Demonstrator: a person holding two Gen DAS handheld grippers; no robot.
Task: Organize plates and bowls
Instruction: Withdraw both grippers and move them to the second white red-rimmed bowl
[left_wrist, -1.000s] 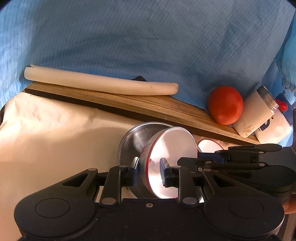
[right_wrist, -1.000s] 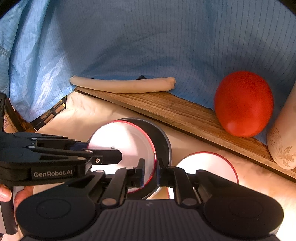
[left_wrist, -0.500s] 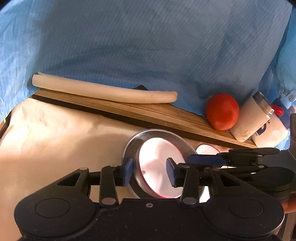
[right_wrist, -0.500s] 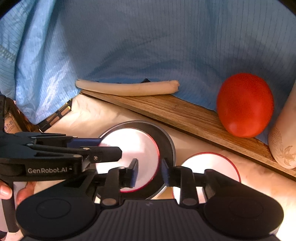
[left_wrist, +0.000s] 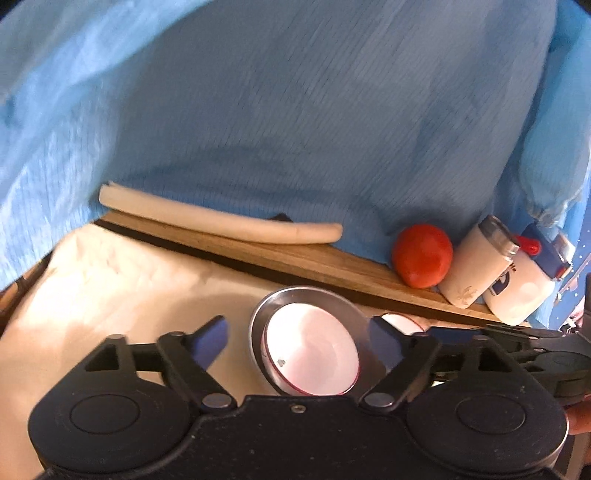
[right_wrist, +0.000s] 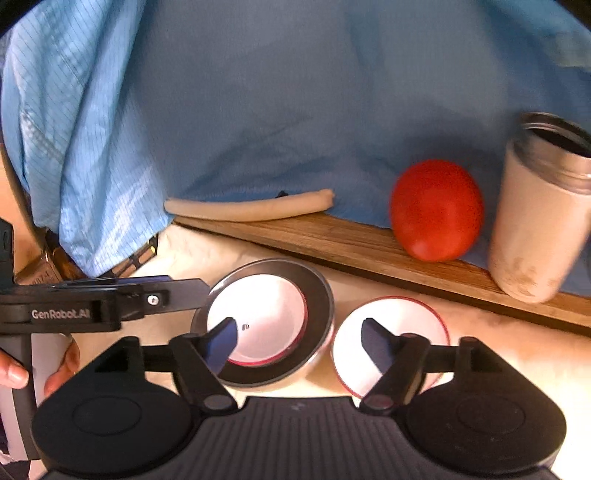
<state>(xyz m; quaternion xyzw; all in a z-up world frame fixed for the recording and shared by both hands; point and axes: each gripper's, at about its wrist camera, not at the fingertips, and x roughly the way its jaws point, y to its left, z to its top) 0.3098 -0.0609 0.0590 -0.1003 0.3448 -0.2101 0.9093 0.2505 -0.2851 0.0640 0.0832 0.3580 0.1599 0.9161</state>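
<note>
My left gripper (left_wrist: 297, 338) is now standing wide open, having just released the white bowl (right_wrist: 258, 319), which is sitting inside the steel plate (right_wrist: 317, 295). My right gripper (right_wrist: 299, 338) is also opening; the second white bowl (right_wrist: 399, 317) is waiting beside

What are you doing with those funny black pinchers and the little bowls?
A person holds a pincher tool in each hand and is tidying dishes. One white bowl with a red rim now sits inside the metal plate. Both the left gripper and the right gripper are open and hold nothing. A second white bowl sits beside the plate on the cream cloth, not yet stacked.
</note>
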